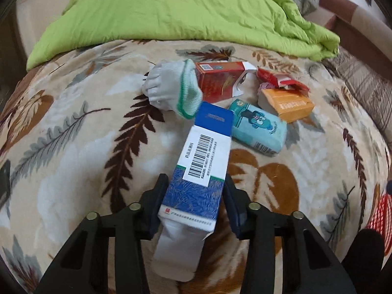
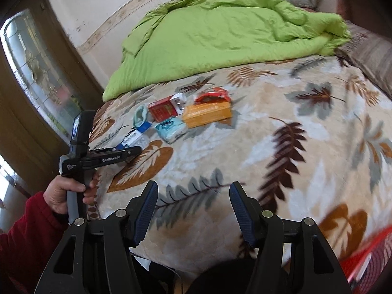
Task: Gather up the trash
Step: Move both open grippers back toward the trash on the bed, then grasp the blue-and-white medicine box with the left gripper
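Observation:
My left gripper (image 1: 194,196) is shut on a long blue-and-white box (image 1: 203,161) with a barcode, held just above the leaf-patterned blanket (image 1: 73,147). Beyond it lie a white glove (image 1: 169,88), a red box (image 1: 218,80), a light-blue tissue pack (image 1: 259,127), an orange box (image 1: 286,105) and a torn red pack (image 1: 276,78). My right gripper (image 2: 193,203) is open and empty over the blanket (image 2: 269,159). In the right wrist view the left gripper (image 2: 110,158) holds the blue box (image 2: 133,138) at the left; the orange box (image 2: 208,114), tissue pack (image 2: 171,127) and red box (image 2: 163,110) lie behind.
A crumpled green quilt (image 1: 183,12) covers the far part of the bed and shows in the right wrist view (image 2: 220,31) too. A red mesh basket (image 1: 379,220) stands at the lower right, also in the right wrist view (image 2: 367,257). A window (image 2: 36,73) is at the left.

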`<control>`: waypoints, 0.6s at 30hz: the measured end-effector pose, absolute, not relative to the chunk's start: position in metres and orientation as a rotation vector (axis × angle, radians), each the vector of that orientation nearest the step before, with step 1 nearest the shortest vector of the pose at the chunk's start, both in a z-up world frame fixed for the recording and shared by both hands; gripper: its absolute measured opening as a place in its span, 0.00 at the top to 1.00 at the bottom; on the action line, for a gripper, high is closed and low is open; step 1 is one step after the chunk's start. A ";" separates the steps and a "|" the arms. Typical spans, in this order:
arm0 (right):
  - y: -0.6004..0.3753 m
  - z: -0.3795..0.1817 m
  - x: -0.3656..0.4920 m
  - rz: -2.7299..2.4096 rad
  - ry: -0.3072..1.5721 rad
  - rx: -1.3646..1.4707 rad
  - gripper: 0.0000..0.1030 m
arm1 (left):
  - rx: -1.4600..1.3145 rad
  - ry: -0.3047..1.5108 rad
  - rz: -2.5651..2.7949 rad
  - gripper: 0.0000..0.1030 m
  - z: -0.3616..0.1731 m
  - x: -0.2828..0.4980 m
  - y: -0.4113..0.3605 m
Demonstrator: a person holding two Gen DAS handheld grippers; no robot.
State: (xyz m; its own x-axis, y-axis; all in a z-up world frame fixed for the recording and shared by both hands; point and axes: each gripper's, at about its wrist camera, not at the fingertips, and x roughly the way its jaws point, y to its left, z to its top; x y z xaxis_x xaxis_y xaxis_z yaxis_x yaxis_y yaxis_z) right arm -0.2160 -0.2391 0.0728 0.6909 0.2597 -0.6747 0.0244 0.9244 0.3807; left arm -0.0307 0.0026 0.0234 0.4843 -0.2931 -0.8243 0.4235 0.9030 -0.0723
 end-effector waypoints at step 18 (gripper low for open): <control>-0.183 0.018 -0.024 0.309 0.992 0.218 0.36 | -0.094 0.896 -0.293 0.69 0.022 -0.070 0.054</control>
